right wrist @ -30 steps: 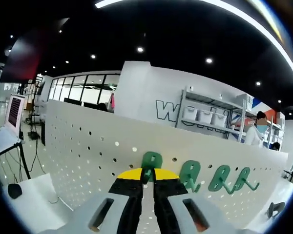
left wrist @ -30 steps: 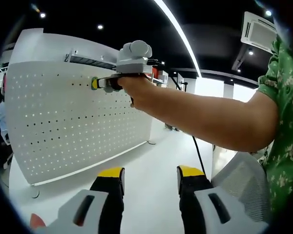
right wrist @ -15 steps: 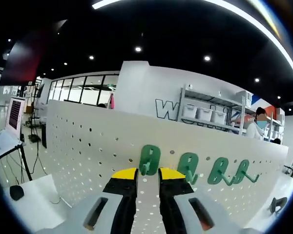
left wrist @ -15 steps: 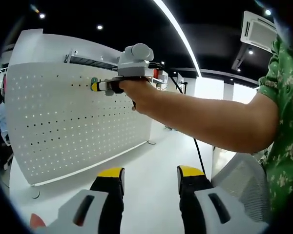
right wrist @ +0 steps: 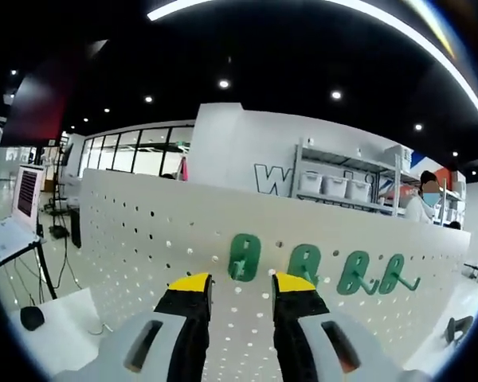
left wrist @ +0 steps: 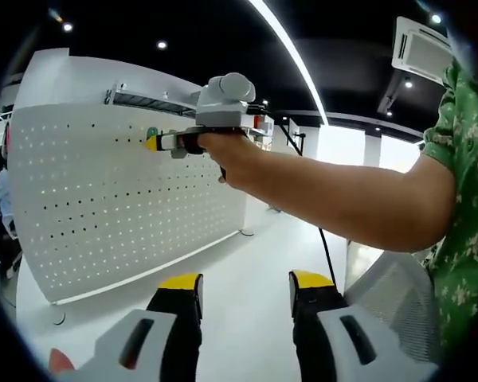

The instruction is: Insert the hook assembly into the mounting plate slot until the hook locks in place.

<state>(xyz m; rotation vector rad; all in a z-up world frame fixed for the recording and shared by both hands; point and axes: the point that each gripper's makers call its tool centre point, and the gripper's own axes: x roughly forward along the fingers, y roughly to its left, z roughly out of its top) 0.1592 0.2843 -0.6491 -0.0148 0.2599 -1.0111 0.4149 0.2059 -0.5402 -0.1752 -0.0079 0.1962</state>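
Left gripper view: left gripper (left wrist: 244,288) at 6 o'clock, jaws apart and empty, white pegboard (left wrist: 103,199) at 9 o'clock, person's arm (left wrist: 334,195) holding right gripper (left wrist: 153,142) near it; right gripper view: right gripper (right wrist: 240,284) jaws spread, empty, green hook (right wrist: 244,258) mounted on pegboard (right wrist: 143,231) just above, more green hooks (right wrist: 350,273) toward 3 o'clock.

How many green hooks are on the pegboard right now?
4, in a row on the white pegboard: one above the open right gripper, then three to its right. More may be hidden past the edge.
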